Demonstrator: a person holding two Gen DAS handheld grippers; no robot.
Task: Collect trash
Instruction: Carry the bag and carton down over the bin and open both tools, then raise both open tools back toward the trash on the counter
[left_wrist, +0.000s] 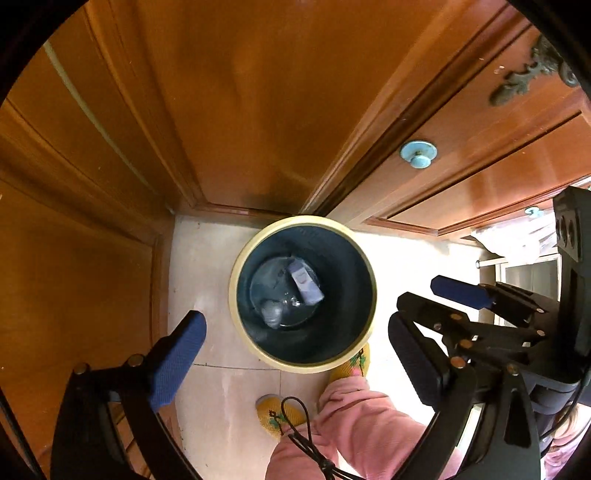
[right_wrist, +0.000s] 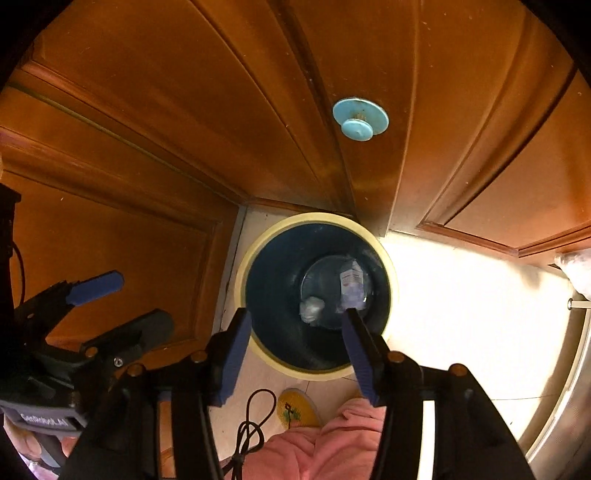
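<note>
Near the camera, 2 yellow slippers (left_wrist: 280, 413) stood below pink trousers (left_wrist: 354, 417). The left gripper (left_wrist: 295, 339) was spread wide and empty; the right gripper (right_wrist: 295, 332) was half open, also empty. Beyond, 1 waste bin (left_wrist: 236, 295) held 1 plastic bottle (left_wrist: 304, 286) and 1 crumpled wrapper (left_wrist: 271, 312).

glossy wood doors (left_wrist: 258, 110), plastic bin (left_wrist: 236, 295)

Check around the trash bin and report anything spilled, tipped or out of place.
Nothing stands out. The trash bin stands upright on the tiled floor in the corner by the wooden doors, with a crumpled wad and a small carton lying at its bottom. No litter shows on the tiles around it.
</note>
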